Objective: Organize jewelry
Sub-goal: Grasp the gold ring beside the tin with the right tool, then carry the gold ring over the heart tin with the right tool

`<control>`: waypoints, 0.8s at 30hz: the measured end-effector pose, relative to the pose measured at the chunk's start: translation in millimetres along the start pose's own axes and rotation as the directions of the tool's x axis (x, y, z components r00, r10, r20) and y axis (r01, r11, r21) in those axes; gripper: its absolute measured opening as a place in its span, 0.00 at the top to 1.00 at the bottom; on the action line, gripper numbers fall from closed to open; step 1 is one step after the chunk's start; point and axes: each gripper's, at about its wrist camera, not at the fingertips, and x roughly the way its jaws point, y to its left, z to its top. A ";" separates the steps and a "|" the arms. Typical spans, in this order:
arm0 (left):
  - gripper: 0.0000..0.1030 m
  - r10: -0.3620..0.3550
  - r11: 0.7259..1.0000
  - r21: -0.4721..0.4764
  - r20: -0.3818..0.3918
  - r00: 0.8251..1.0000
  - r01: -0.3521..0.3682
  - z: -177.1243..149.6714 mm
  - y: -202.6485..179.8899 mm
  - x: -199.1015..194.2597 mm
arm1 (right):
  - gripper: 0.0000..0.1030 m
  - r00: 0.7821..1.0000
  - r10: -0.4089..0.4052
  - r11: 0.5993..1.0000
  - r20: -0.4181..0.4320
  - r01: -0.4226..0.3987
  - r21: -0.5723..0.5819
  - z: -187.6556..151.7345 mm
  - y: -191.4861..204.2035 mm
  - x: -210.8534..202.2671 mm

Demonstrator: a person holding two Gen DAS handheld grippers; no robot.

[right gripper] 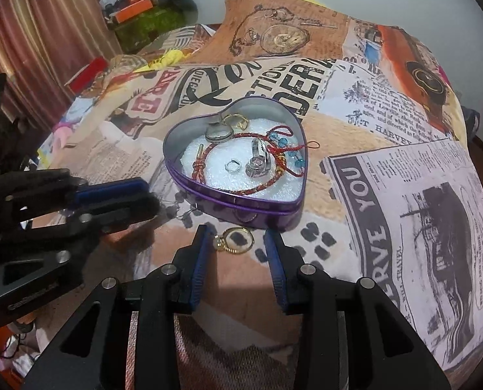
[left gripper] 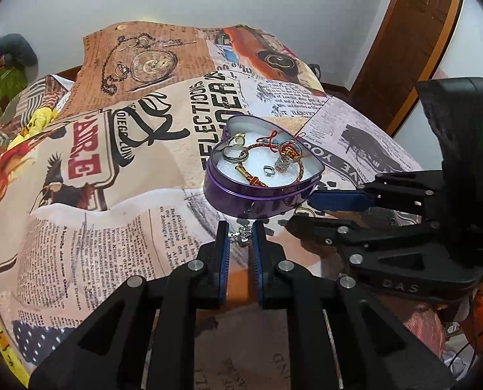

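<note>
Newsprint cloth [right gripper: 387, 195] under heart tin [right gripper: 241, 208]; left gripper [left gripper: 240, 230] pinches indistinct silver trinket [left gripper: 243, 234].

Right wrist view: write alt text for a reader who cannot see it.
The open right gripper hovers over a gold ring lying on a newspaper-print cloth, just in front of a purple heart-shaped tin holding rings and a red cord bracelet. The left gripper reaches in from the left, pinching a thin wire piece.

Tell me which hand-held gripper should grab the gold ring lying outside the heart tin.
Right. The right hand-held gripper is open with the gold ring between its fingers; the left hand-held gripper is shut on a silver piece.
</note>
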 end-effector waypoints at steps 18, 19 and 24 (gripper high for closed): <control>0.88 0.011 1.000 0.016 0.089 0.996 -0.012 17.9 -8.1 -32.7 | 0.77 0.992 -0.035 0.999 0.124 0.032 0.025 3.3 -2.0 -36.2; 0.88 0.012 1.000 0.016 0.095 0.995 -0.013 18.8 -8.0 -34.6 | 0.77 0.990 -0.036 0.999 0.134 0.033 0.029 4.2 -1.9 -39.4; 0.88 0.015 0.999 0.026 0.133 0.991 -0.019 28.7 -10.2 -45.4 | 0.77 0.980 -0.048 0.998 0.194 0.041 0.042 11.1 -3.5 -57.4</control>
